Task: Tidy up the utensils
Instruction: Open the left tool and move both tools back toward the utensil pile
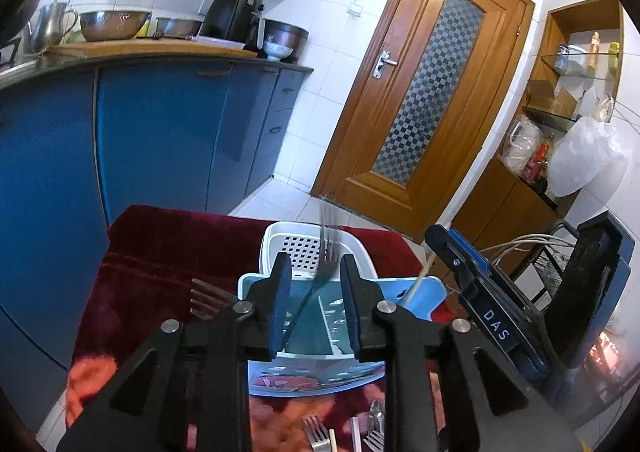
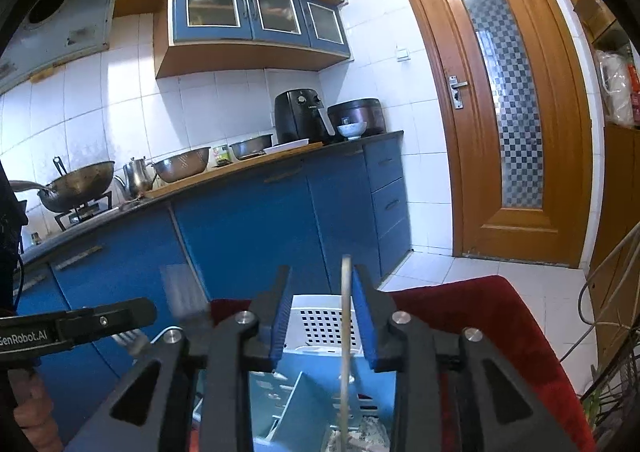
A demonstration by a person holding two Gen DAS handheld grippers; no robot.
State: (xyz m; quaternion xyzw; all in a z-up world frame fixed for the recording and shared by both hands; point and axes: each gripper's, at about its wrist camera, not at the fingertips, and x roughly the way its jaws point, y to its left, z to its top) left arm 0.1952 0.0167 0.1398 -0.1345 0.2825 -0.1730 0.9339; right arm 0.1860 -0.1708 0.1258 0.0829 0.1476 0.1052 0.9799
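Observation:
A light blue utensil holder (image 1: 276, 372) with a white slotted divider stands on a dark red cloth (image 1: 160, 252), with a white perforated basket (image 1: 304, 248) behind it. My left gripper (image 1: 316, 272) is open right over the holder; a metal fork (image 1: 326, 252), blurred, stands between the fingers with its handle down in the holder. My right gripper (image 2: 322, 288) is open over the same holder (image 2: 304, 392); a pale chopstick (image 2: 345, 332) stands upright by its right finger, touching nothing I can confirm. The right gripper body (image 1: 520, 300) shows at right in the left wrist view.
More forks (image 1: 212, 298) lie on the cloth left of the holder, and forks and chopsticks (image 1: 320, 436) lie in front of it. Blue kitchen cabinets (image 1: 160, 131) stand to the left, a wooden door (image 1: 420, 91) beyond. A wire rack with cables (image 1: 552, 260) is at right.

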